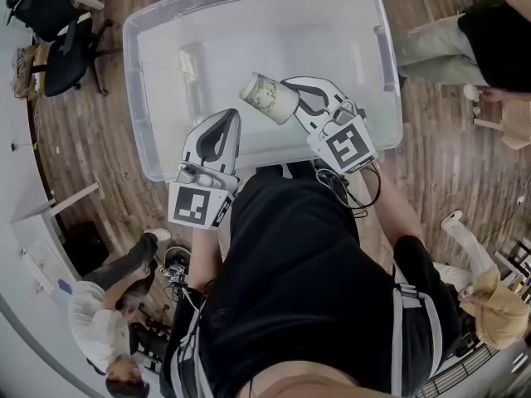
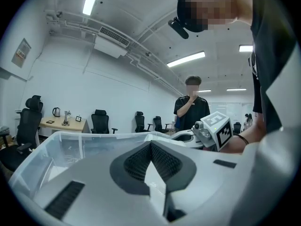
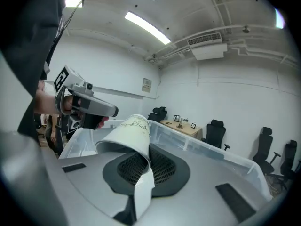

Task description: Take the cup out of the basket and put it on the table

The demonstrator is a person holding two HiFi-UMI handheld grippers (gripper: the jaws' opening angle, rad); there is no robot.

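Observation:
A white paper cup [image 1: 267, 98] with faint print hangs tilted above the clear plastic bin [image 1: 137, 81], its mouth toward the gripper. My right gripper [image 1: 292, 99] is shut on the cup's rim wall. In the right gripper view the cup [image 3: 129, 133] lies on its side between the pads, over the bin's rim [image 3: 197, 142]. My left gripper [image 1: 232, 116] sits over the bin's near edge, left of the cup, shut with nothing in it. In the left gripper view the left gripper [image 2: 151, 147] points across the bin [image 2: 61, 138], which looks empty inside.
The bin stands above a wooden floor [image 1: 91, 148]. One person sits at the lower left [image 1: 108, 322] and another stands at the upper right [image 1: 489, 31]. Office chairs [image 1: 58, 31] stand at the upper left. A desk with a kettle [image 2: 61, 121] lines the far wall.

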